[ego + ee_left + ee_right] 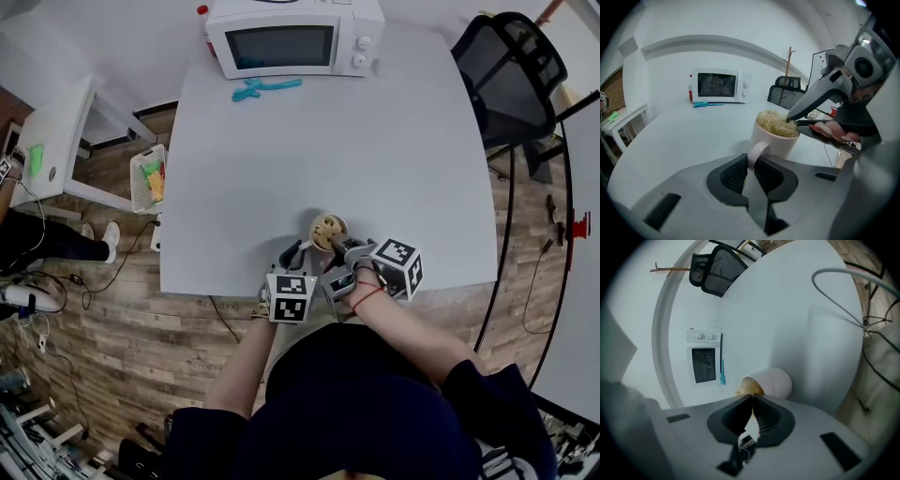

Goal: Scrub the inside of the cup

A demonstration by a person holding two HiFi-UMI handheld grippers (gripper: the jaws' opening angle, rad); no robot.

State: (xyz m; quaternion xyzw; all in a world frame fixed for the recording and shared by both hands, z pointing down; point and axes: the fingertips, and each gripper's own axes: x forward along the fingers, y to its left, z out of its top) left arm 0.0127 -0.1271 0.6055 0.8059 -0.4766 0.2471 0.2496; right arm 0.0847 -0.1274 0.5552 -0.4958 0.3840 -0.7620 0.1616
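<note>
Between the closed jaws of the left gripper (751,164) sits the handle (754,152) of the white ceramic cup (777,140); hold that clamp firm. Just ahead, the right gripper (752,399) pinches a straw-coloured fibrous scrubber (776,123) inside the cup: twist it against the wall, pressing lightly.

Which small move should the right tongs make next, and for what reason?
Probably twist the scrubber around against the inner wall of the cup. The right tongs grip it at the mouth, where it fills the opening, and the left tongs clamp the handle.
</note>
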